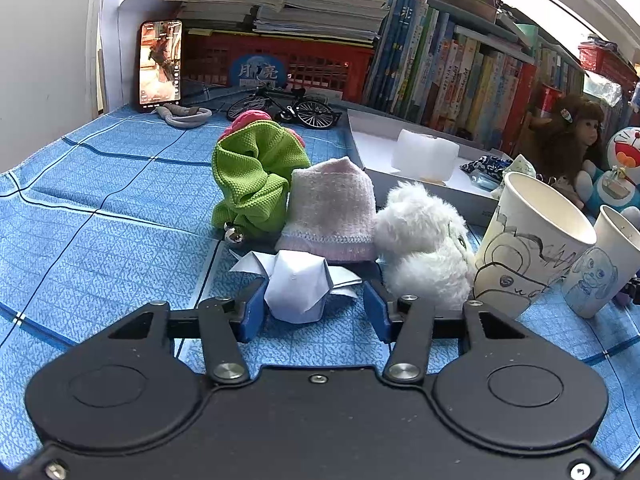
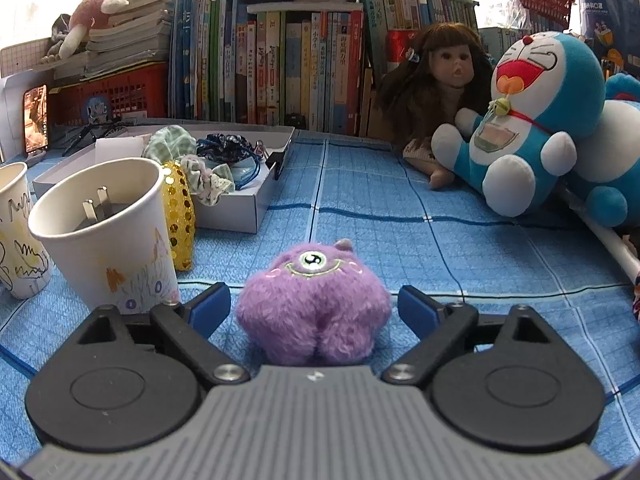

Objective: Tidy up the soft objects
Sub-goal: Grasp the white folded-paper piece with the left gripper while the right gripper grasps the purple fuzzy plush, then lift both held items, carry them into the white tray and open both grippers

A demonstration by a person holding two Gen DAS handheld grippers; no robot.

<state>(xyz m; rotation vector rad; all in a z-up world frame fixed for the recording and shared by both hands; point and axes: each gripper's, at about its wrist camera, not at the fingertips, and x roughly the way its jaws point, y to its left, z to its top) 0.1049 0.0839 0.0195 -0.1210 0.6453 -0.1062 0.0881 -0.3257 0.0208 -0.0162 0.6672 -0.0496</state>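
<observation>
In the left wrist view my left gripper (image 1: 315, 307) is open, its blue fingers on either side of a white folded paper figure (image 1: 297, 286) on the blue cloth. Just beyond lie a green scrunchie (image 1: 256, 176), a pink knitted sock (image 1: 330, 210) and a white fluffy toy (image 1: 424, 240). In the right wrist view my right gripper (image 2: 314, 306) is open around a purple one-eyed plush (image 2: 314, 306) that sits on the cloth between the fingers, not squeezed.
A white box (image 2: 236, 210) holds scrunchies and fabric pieces; it also shows in the left wrist view (image 1: 420, 184). Paper cups (image 1: 532, 240) (image 2: 106, 236) stand near both grippers. A doll (image 2: 440, 80), a Doraemon plush (image 2: 536, 120), books, a red crate, phone and model bicycle line the back.
</observation>
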